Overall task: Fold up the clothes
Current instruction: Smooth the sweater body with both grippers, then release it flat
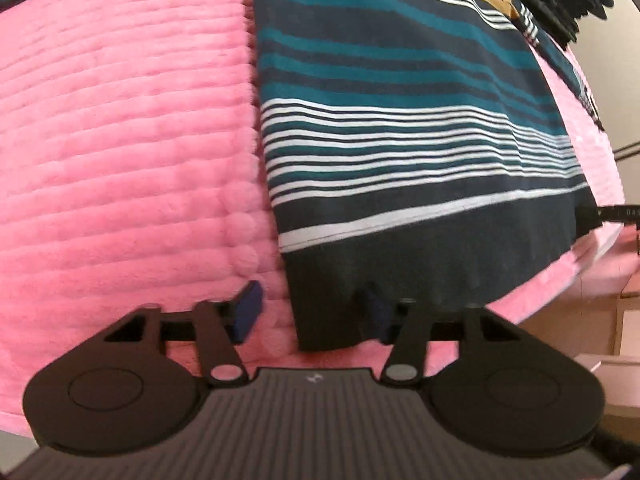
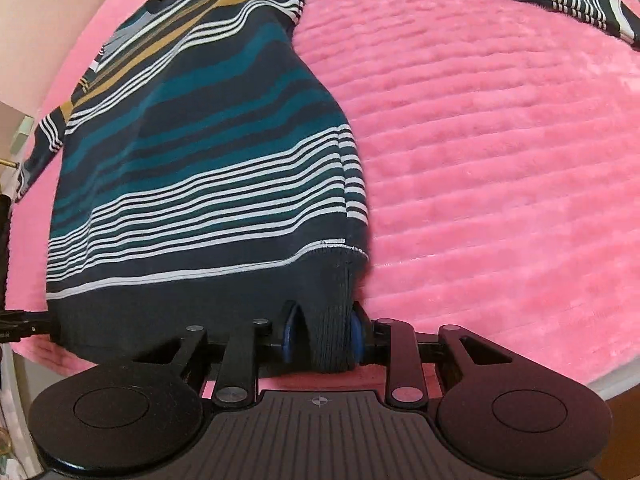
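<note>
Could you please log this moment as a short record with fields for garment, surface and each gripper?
garment: striped sweater, spread flat, dark hem nearest the grippers
surface: pink ribbed blanket
left gripper: open, fingers straddling the hem's left corner, one over the blanket, one at the hem
right gripper: shut on the hem's right corner, knit bunched between the fingers
fold: not yet begun

A sweater (image 2: 192, 168) lies flat on a blanket (image 2: 500, 160), stretching away ahead of both grippers. Its hem corner sits between the right gripper (image 2: 322, 336) fingers. The left gripper (image 1: 312, 316) straddles the hem's opposite edge, with blanket to its left.
</note>
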`<state>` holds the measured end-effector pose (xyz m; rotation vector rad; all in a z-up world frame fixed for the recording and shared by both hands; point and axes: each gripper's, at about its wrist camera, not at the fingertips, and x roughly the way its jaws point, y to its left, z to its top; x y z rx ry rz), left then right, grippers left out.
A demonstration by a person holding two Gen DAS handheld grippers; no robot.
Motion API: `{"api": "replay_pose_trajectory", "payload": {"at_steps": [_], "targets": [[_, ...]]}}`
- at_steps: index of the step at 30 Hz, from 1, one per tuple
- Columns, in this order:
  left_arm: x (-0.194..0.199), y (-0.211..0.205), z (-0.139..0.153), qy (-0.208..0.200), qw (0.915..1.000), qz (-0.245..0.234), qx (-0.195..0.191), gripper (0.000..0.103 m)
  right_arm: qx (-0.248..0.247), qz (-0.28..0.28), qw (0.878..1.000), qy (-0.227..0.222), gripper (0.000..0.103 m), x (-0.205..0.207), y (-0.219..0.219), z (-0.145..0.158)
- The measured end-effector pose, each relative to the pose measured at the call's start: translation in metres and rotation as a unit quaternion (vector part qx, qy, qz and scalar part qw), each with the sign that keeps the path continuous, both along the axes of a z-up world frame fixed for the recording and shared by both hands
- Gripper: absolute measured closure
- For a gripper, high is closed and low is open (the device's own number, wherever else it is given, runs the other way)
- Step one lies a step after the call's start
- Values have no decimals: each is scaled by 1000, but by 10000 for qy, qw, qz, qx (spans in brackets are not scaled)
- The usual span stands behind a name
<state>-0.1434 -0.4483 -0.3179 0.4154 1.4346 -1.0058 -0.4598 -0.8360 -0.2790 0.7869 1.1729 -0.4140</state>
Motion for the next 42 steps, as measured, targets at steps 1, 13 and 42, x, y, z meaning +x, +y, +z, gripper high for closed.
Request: {"api": "replay_pose_trajectory", "payload": {"at_steps": [1, 13, 42], "targets": [[3, 3, -1, 232, 9996, 73, -109, 97, 20, 13, 10000, 25, 74, 2, -1, -2], [-33, 35, 48, 82, 9999, -76, 82, 99, 262, 513, 9976, 396, 99, -18, 16, 36], [155, 48, 145, -3115, 9465, -132, 829, 60, -335, 1171, 9890, -836, 38, 200, 80, 108]]}}
